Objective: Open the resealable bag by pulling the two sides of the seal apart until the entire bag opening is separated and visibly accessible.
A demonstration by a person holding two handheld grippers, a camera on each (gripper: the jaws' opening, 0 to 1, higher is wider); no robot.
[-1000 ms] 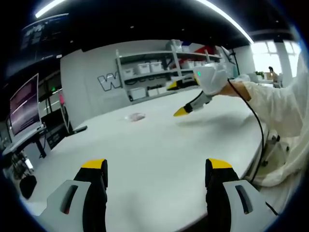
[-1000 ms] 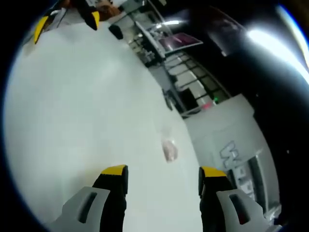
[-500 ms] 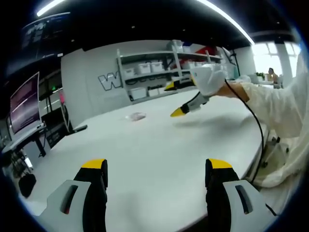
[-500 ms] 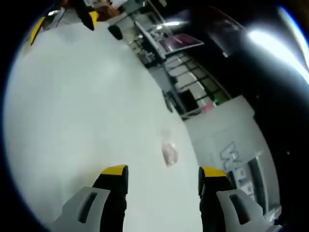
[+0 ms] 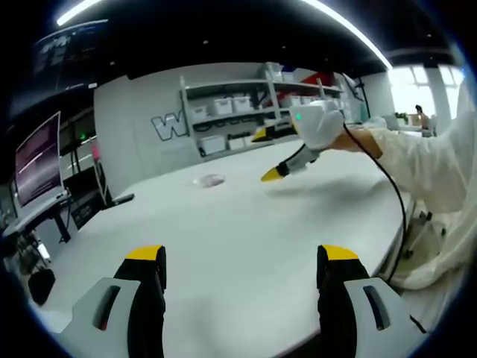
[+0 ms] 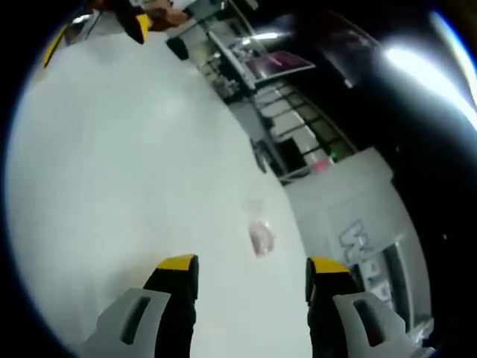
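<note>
Lying flat on the white surface (image 5: pixel 246 239), the bag (image 6: pixel 261 237) looks light, limp, slippery — pinch the seal lips; left gripper (image 5: pixel 238 261) and right gripper (image 6: pixel 252 268) both spread, empty.

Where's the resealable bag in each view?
Left gripper view: resealable bag lies far off on the white table, left of the right gripper.
Right gripper view: bag lies on the table just above and between that gripper's jaws.
Shared landmark: the wall lettering behind the bag.

Lab, storage shelving (image 5: pixel 246 112), monitors (image 5: pixel 36 160), white table (image 5: pixel 246 224)
</note>
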